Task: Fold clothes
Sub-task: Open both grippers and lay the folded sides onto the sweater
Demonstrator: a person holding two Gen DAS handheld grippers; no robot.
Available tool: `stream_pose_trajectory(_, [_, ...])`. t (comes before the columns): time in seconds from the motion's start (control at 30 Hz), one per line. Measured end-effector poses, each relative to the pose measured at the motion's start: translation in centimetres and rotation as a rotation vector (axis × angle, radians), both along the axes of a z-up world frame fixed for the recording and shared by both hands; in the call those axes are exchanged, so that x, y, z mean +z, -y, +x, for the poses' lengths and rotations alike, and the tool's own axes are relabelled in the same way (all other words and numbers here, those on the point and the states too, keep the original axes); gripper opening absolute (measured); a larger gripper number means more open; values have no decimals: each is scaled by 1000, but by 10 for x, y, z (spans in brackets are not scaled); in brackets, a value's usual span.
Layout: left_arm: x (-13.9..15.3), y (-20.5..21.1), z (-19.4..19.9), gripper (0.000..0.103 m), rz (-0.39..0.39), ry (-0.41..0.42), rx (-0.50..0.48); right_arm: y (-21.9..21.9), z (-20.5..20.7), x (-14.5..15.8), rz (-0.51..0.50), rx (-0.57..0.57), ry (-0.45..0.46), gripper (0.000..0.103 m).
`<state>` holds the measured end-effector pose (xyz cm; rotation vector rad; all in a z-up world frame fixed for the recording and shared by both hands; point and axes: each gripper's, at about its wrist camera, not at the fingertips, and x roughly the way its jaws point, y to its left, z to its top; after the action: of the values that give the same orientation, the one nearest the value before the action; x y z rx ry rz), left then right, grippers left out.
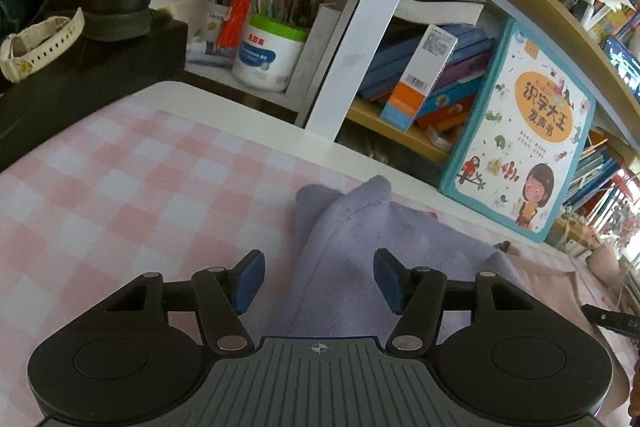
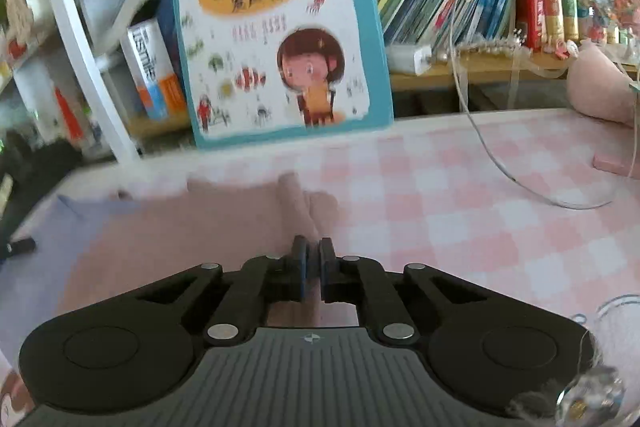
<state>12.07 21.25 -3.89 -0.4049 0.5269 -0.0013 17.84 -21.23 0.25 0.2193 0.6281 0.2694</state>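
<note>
A lavender fleece garment (image 1: 360,239) lies on the pink checked tablecloth (image 1: 120,195), with a pink part at its right (image 1: 552,287). My left gripper (image 1: 319,281) is open just above its left edge, blue pads apart and holding nothing. In the right wrist view the garment shows pink (image 2: 192,227) with a lavender part at the left (image 2: 44,267). My right gripper (image 2: 313,269) is shut on the pink cloth at the garment's right edge, where the fabric bunches up in front of the fingers.
A big children's book (image 1: 524,147) leans against the bookshelf at the table's back edge; it also shows in the right wrist view (image 2: 276,27). A white shelf post (image 1: 360,39), a pen tub (image 1: 268,55), shoes on a black box (image 1: 92,7), a white cable (image 2: 500,155) and a pink plush (image 2: 600,87) surround the cloth.
</note>
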Motion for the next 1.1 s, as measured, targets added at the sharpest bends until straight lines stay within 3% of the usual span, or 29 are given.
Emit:
stream_pose_trajectory(0.17, [2, -5, -3, 57, 11, 7, 7, 16, -14, 1, 98, -21, -29, 11])
stream_pose_trajectory(0.27, [-1, -5, 2, 34, -1, -32, -19, 22, -24, -1, 132, -3, -51, 11])
stream_pose_trajectory(0.3, [-2, -5, 3, 20, -8, -39, -34, 24, -26, -2, 141, 1, -60, 11])
stream_pose_trajectory(0.4, [3, -4, -1, 13, -55, -28, -55, 26, -27, -7, 164, 4, -76, 11])
stream_pose_trajectory(0.5, [10, -11, -10, 12, -136, 28, -61, 26, -26, -9, 182, 5, -80, 11])
stream_pose_trajectory(0.57, [6, -17, -7, 12, -151, 10, -31, 26, -24, -11, 190, 7, -81, 11])
stream_pose_trajectory(0.63, [-3, -15, 0, 13, -123, -46, -26, 25, -24, -11, 197, 6, -82, 11])
stream_pose_trajectory(0.8, [-6, -17, 0, 19, -128, -43, -22, 26, -25, -13, 205, -3, -79, 12])
stream_pose_trajectory(0.93, [3, -17, -16, 36, -123, -6, 13, 30, -29, -10, 208, -25, -84, 26])
stream_pose_trajectory(1.1, [18, -8, -53, 36, -61, 31, 0, 36, -46, -3, 236, 18, -92, 32])
